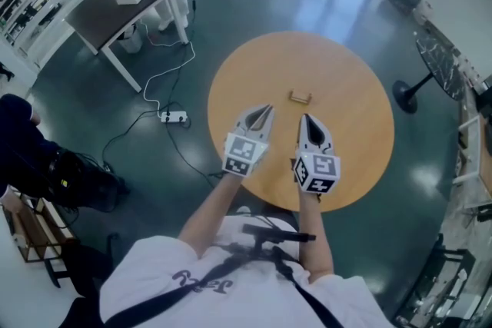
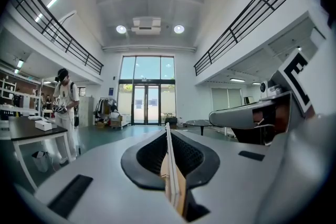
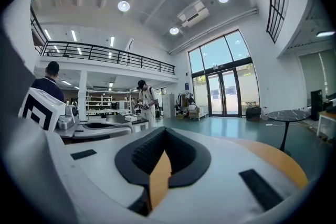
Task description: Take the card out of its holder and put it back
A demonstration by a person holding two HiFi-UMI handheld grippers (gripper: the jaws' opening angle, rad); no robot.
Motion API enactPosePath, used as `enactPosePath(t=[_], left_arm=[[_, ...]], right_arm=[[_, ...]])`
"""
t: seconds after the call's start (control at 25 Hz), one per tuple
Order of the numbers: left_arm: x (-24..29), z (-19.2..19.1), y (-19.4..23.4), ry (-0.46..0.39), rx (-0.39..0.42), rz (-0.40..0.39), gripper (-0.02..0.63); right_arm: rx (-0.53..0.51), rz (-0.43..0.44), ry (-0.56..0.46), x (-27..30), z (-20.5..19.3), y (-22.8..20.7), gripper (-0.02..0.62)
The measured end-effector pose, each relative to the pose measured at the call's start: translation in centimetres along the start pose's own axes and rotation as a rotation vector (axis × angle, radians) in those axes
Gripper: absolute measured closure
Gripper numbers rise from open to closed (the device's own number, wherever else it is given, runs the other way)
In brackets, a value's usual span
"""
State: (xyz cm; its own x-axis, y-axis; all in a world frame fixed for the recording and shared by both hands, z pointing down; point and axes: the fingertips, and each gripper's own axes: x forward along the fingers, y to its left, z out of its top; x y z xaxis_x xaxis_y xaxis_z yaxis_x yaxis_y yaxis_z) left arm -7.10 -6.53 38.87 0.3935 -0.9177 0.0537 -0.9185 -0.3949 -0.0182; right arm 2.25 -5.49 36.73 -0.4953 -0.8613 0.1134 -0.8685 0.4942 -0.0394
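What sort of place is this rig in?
Probably a big lab or workshop hall: mezzanine railing, tall glass entrance doors, storage shelving and a work desk.

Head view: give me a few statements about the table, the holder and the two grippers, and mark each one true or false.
1. The table is round and wooden. True.
2. The holder lies on the floor. False: it sits on the table, beyond the grippers.
3. The left gripper touches the holder. False: it is held apart from it, nearer the person.
4. The right gripper has its jaws together. True.
5. A power strip lies on the floor left of the table. True.
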Motion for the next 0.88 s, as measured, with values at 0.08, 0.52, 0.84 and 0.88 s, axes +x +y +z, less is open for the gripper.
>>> enactPosePath(t=[0.08, 0.52, 0.84, 0.88], left_arm=[[0.1, 0.1, 0.2, -0.006, -0.006, -0.005, 0.580], [1.4, -1.2, 0.3, 0.034, -0.014, -0.042, 0.580], [3.4, -3.0, 0.3, 0.080, -0.013, -0.091, 0.580], [3.6, -3.2, 0.4, 0.087, -0.009, -0.098, 0.580]], right_arm=[[-0.001, 0.015, -0.001, 0.2, 0.2, 0.3, 0.583], [0.016, 0.014, 0.028, 0.5, -0.7, -1.3, 0.582], [0.035, -0.013, 0.076, 0.8, -2.4, -3.6, 0.582], [0.038, -0.016, 0.083, 0.9, -2.6, -3.9, 0.583]])
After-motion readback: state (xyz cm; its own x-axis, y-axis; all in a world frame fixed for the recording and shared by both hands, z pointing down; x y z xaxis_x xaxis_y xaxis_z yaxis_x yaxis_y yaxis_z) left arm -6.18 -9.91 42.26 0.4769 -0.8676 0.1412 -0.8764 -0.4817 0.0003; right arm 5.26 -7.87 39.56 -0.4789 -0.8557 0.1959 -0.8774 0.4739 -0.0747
